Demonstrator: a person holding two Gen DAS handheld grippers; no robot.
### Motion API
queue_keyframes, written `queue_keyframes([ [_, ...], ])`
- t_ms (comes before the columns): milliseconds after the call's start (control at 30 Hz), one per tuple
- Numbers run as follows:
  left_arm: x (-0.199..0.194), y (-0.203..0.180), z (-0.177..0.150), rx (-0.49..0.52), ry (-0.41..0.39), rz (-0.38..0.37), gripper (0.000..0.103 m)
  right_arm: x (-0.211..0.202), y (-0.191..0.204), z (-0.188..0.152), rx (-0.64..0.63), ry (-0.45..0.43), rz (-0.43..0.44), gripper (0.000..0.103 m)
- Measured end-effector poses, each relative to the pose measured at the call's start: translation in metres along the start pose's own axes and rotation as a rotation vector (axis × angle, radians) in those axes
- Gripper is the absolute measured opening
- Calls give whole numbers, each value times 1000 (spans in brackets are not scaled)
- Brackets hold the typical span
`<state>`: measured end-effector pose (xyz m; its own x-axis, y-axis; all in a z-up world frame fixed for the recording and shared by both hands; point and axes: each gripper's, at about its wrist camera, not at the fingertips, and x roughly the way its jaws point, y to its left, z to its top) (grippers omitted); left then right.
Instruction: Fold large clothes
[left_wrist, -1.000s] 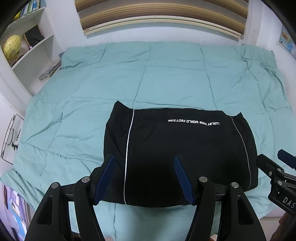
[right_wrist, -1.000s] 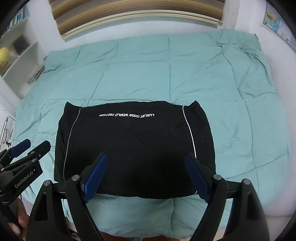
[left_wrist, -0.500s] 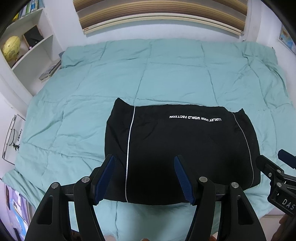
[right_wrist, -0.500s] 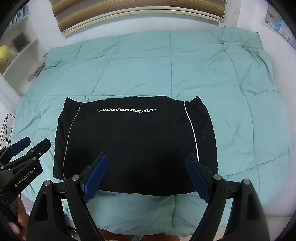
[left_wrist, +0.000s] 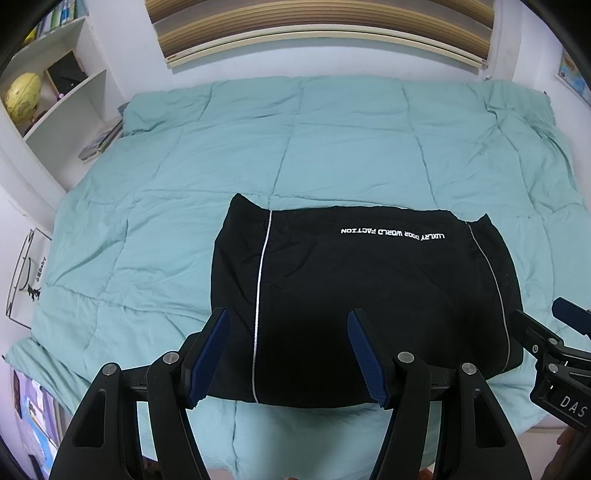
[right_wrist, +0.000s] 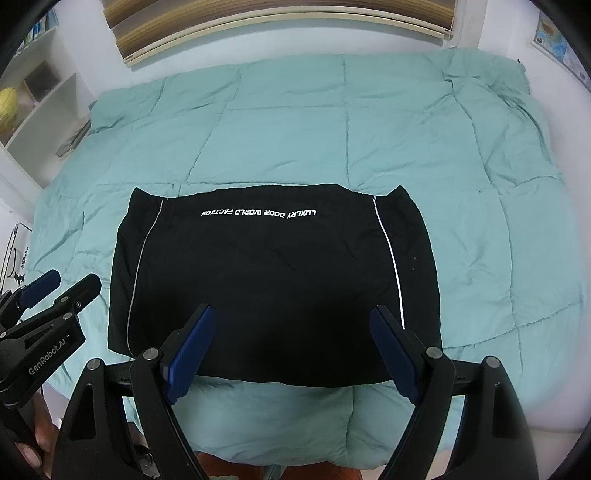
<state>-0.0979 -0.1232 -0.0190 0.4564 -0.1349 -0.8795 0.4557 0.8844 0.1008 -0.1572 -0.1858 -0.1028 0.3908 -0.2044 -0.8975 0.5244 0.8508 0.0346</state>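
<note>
One teal quilt (left_wrist: 369, 140) covers the whole bed, reaching its far edge under the striped headboard (left_wrist: 325, 33). On the quilt's near half, close to the near edge, lies a folded black garment (left_wrist: 369, 302), flat, with two pale piping lines and a row of white lettering along its far side. Above the garment's near edge hang both tools: the left gripper (left_wrist: 288, 332) and the right gripper (right_wrist: 291, 332), each with blue pads spread wide and nothing between them, touching no cloth.
</note>
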Motion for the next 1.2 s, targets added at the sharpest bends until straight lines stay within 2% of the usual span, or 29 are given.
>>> queue_keyframes([
  [867, 6, 1, 5, 9, 4, 7, 68, 9, 3, 7, -24, 19, 10, 86],
  [1067, 3, 3, 10, 12, -54, 67, 67, 10, 2, 8, -25, 20, 10, 86],
  [1200, 6, 4, 13, 21, -36, 54, 67, 12, 1, 9, -26, 24, 12, 86],
])
